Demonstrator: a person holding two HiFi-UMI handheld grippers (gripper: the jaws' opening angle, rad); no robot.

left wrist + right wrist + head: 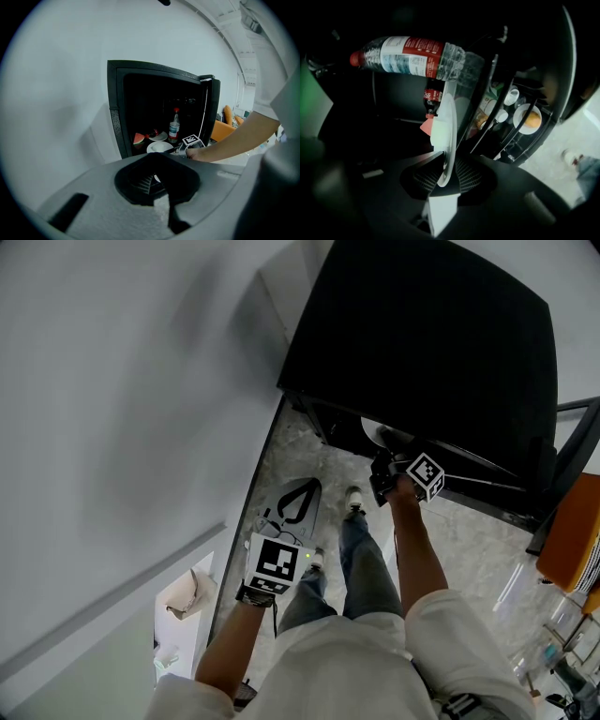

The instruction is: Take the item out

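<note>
While the person stands before the open black fridge (422, 343), the right gripper (381, 472) reaches into its lower part, the arm stretched forward. In the right gripper view its jaws pinch the near rim of a white plate (448, 123), one ribbed pad on each face of the rim. The plate is in the fridge, on the shelf just inside the opening; it looks tilted in that view because the camera is rolled. A pale lump lies on it, too blurred to name.

Behind the plate a clear bottle (412, 54) with a red cap and a red label stands deeper in the fridge. A small dark bottle (431, 100) and a red slice of melon (425, 125) are near it. The door shelves (506, 126) to the right hold white cups (512, 96) and a bowl (528, 118) with something orange in it.

The left gripper (306, 491) hangs low at the person's left side, well apart from the fridge and pointing down at the grey floor (300, 451). Its jaws are pressed together and nothing is between them. From its own view the fridge front shows whole, with the melon at the left, the plate in the middle and the bottle upright behind. An orange chair (572, 540) stands to the right of the fridge.
</note>
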